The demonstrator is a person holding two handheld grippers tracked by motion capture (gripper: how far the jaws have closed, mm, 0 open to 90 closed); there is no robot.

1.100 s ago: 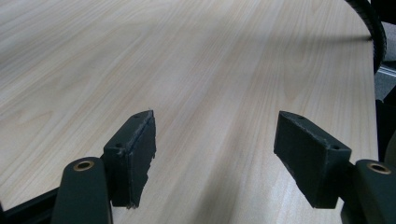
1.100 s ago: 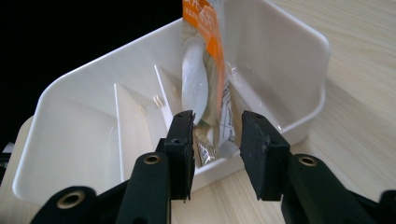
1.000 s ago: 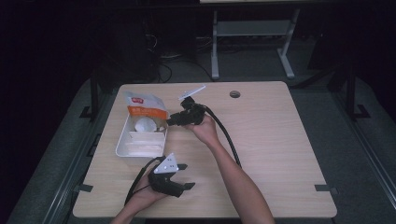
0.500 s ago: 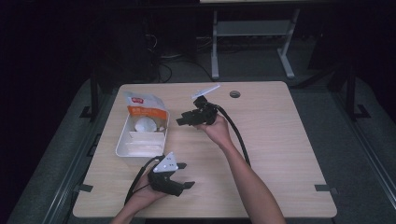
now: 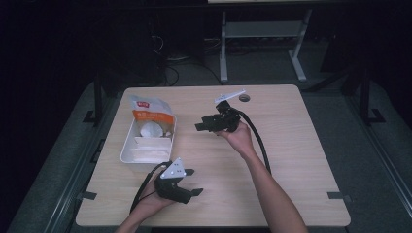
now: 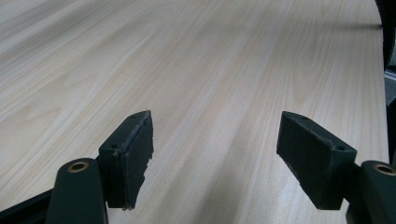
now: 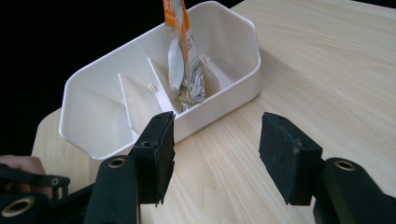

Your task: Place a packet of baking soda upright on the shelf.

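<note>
here, pouch (image 7: 184, 60) in tray (image 7: 93, 116), beyond right gripper (image 7: 215, 154)

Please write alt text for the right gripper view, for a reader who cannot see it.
The open right claw points at a white divided bin on a wooden table, holding nothing. An orange and white packet stands in the bin's far compartment.

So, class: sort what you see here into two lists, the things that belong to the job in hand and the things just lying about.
Belongs to the job:
- white divided tray
- orange-and-white packet standing in the tray
- right gripper, jaws open, pointed at the tray
- left gripper, jaws open, low over the table

Just lying about:
- round grommet in the table
- metal stand behind the table
</note>
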